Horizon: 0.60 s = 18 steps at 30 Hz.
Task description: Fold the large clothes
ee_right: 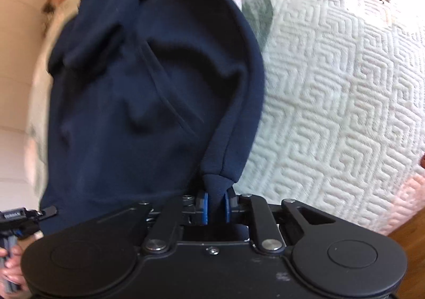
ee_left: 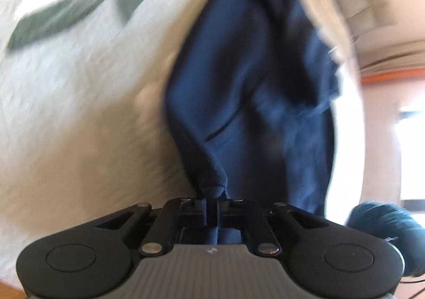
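Garment: a large navy blue garment (ee_left: 239,81) of thick sweatshirt-like cloth fills the middle of the left wrist view, rising from the bottom centre to the top of the frame; in the right wrist view the same navy blue garment (ee_right: 148,81) covers the left and centre of the picture.

Left gripper: the left gripper (ee_left: 211,203) sits at the bottom centre of its frame, jaws drawn nearly together on a bunched fold of the garment's edge; the cloth runs down between them into the gripper body.

Right gripper: the right gripper (ee_right: 216,206) is at the bottom centre of its frame, its blue pads (ee_right: 203,207) pinching a thicker hemmed fold, so a narrow gap of cloth shows between them.

Garment relative to the grippers: from each pinch the fabric fans out up the frame, away from the jaws, with slack folds and a seam line crossing it.

Surface: a white quilted bedspread (ee_right: 332,102) with a raised square-maze pattern and green leaf prints lies at the right of the right view and at the left of the left view.

Other gripper in sight: at the lower left edge of the right view a hand (ee_right: 9,269) grips a dark handle, probably the left gripper's, though it is cropped and blurred.

Containers: none in view.
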Each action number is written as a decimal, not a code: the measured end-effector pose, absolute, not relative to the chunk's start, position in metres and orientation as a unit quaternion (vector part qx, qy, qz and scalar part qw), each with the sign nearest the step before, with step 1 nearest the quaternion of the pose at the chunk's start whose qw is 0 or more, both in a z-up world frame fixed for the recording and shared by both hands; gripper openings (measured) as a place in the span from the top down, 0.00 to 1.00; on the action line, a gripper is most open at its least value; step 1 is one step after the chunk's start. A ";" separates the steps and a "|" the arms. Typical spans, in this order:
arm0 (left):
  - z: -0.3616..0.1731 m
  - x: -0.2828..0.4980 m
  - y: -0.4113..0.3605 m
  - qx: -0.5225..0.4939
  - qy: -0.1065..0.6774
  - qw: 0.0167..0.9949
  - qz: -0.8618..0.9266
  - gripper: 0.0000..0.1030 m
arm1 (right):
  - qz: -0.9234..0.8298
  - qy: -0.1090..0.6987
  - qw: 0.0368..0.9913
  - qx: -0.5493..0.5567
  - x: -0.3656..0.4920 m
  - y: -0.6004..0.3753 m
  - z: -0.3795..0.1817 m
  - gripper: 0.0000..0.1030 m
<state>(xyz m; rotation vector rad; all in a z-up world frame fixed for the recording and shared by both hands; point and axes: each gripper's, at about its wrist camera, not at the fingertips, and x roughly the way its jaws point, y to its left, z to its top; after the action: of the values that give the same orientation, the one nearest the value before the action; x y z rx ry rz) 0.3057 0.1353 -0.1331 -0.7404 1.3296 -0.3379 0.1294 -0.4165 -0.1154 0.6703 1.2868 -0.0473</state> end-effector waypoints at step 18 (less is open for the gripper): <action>-0.040 0.521 0.123 -0.261 0.376 0.872 -0.176 0.44 | -0.046 0.414 0.889 0.191 0.351 -0.466 -0.047 0.29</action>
<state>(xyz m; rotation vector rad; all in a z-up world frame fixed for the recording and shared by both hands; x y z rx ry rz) 0.5205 0.1228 -0.0401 -0.5462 0.7852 -0.3687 0.3505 -0.4657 -0.0466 0.3977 0.8612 -0.0958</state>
